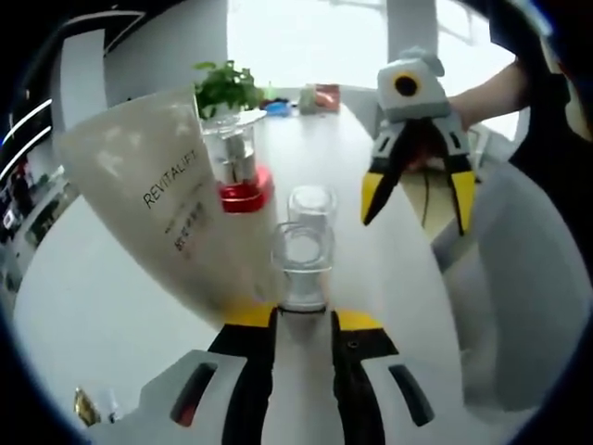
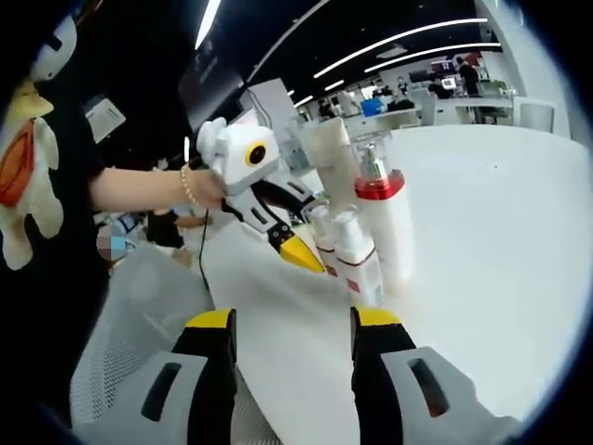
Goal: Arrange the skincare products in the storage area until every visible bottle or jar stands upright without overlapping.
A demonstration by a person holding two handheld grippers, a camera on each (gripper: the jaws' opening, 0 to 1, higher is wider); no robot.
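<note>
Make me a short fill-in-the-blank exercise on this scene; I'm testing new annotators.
1. The large beige pouch bears the printed word ____.
2. The pump bottle has a collar coloured ____.
3. In the left gripper view, the right gripper has its jaws ____.
4. The bottles stand on a table coloured ____.

Missing words: REVITALIFT; red; open; white

Each gripper has a white moulded body with black fingers capped in yellow pads. The left gripper (image 1: 304, 320) has dark slots in its white shells, one showing red. The right gripper (image 2: 290, 320) has grey recessed slots in its shells. The person wears a black top and a beaded bracelet (image 2: 186, 186); a thin dark cable (image 2: 202, 243) hangs below the wrist.
</note>
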